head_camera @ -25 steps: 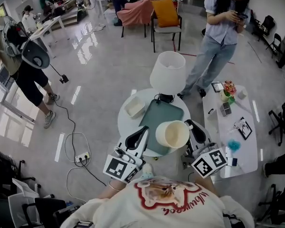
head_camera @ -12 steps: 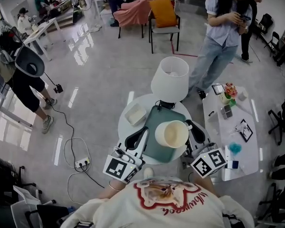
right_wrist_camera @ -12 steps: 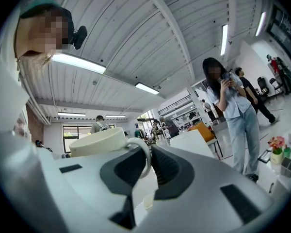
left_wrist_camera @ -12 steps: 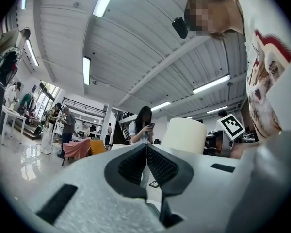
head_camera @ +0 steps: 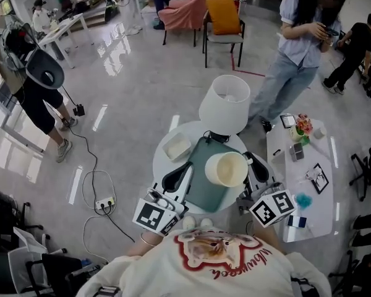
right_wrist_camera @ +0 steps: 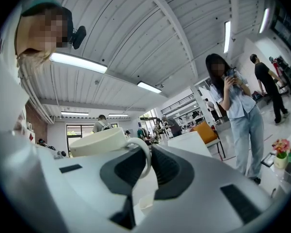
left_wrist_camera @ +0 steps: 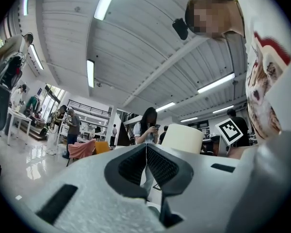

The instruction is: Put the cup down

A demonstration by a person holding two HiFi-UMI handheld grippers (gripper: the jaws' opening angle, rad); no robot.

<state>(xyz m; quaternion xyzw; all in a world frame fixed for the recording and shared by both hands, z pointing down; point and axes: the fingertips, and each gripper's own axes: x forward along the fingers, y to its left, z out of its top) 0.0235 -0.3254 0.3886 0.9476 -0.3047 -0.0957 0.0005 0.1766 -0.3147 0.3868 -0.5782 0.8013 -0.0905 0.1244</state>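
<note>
- Head view: the right gripper (head_camera: 250, 162) carries the cup (head_camera: 226, 169) just off the left side of its fingers, mouth up. It sits above the far part of the green mat (head_camera: 200, 187) on the round table (head_camera: 162, 164).
  - Over the last second the cup has only crept a little forward, towards the lamp (head_camera: 225, 104). Its place relative to the fingers is unchanged.
  - It still looks large against the mat, so I judge it is held aloft and not yet resting on anything.
  - The left gripper (head_camera: 184, 171) has stayed where it was. The cup is off the right side of its fingers and apart from them.
- Left gripper view: the two dark fingers (left_wrist_camera: 160, 165) are pressed flat together with nothing between them. This gripper has no part in the carry.
- Right gripper view: the fingers (right_wrist_camera: 170, 171) are clamped on the cup's handle (right_wrist_camera: 144, 155), which loops up from between them. The cup's body (right_wrist_camera: 99, 141) stands upright just left of and above the fingertips.
- For the task: nothing has been released and little height has been lost, so the setting-down proper still seems ahead. It calls for lowering the cup onto the mat below the fingers before they open. Held by the handle alone, the cup could tip if let go early.
</note>
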